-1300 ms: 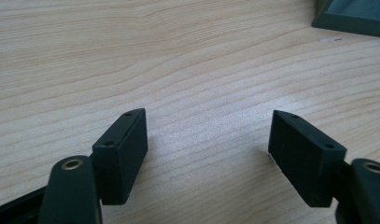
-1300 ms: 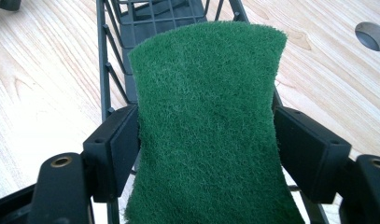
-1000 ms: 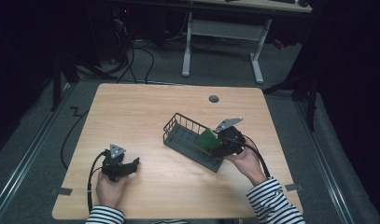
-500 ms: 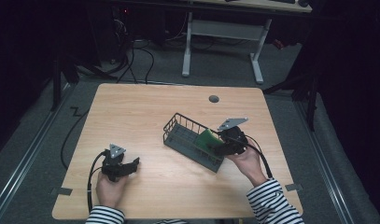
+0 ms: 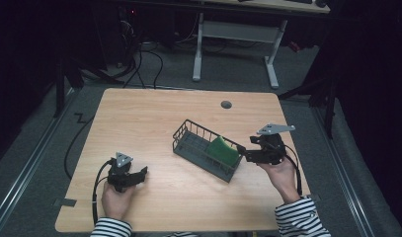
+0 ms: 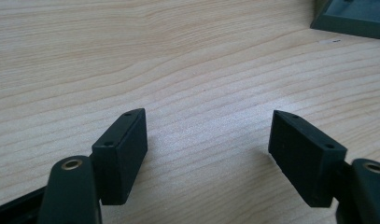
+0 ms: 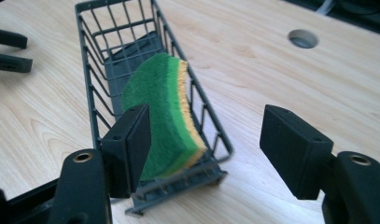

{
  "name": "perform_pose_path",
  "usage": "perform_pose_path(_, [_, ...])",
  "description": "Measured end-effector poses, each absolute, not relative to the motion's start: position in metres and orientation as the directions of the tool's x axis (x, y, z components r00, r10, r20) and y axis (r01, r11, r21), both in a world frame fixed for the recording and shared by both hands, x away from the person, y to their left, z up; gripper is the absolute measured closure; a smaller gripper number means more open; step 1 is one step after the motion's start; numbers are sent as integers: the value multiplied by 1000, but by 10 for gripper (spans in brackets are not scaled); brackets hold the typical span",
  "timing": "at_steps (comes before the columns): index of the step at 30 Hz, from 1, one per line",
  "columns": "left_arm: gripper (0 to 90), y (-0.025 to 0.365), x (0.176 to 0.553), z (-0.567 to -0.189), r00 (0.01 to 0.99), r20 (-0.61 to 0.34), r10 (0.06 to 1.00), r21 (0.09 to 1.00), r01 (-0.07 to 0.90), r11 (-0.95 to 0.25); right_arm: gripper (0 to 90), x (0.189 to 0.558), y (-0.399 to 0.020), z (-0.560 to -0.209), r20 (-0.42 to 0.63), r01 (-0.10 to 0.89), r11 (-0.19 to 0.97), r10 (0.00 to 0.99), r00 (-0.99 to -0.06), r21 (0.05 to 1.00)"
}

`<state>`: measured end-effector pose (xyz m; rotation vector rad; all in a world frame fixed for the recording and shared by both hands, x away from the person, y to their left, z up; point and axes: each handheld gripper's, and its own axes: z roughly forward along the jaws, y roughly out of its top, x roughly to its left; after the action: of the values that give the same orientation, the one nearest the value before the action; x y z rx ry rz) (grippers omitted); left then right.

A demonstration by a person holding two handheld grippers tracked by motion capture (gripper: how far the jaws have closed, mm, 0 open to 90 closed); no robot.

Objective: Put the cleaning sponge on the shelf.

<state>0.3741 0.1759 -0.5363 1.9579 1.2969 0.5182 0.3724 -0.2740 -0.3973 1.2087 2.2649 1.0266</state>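
Note:
A green and yellow sponge [image 5: 224, 150] [image 7: 159, 107] stands on edge inside the dark wire basket [image 5: 193, 143] [image 7: 127, 56], leaning at its right end. My right gripper [image 5: 244, 153] [image 7: 204, 116] hovers just right of the basket, open; its jaws have just been closing a little, with nothing held between them. At the table's front left my left gripper [image 5: 140, 174] [image 6: 208, 116] rests open over bare wood. The left gripper [image 7: 12, 50] also appears far off in the right gripper view. A basket corner [image 6: 351, 18] shows in the left gripper view.
The wooden table [image 5: 139, 123] has a round cable hole [image 5: 226, 104] [image 7: 303, 38] near its far edge. Beyond it stand white desk legs [image 5: 198, 49] and floor cables. Bare wood lies between the basket and the left gripper.
My right gripper has drawn back to the right and slightly up, away from the basket's end. The sponge stays in the basket. The left gripper has not moved.

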Motion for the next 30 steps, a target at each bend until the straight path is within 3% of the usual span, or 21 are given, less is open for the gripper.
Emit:
perform_pose_path(10, [288, 175, 374, -536, 413, -53, 909, 749, 619, -237, 346, 352, -308, -398, 53, 562, 281, 862, -504, 777])
perform_pose_path(30, [286, 175, 374, -536, 413, -50, 909, 748, 619, -240, 347, 323, -343, -435, 169, 585, 143, 879, -446, 799])
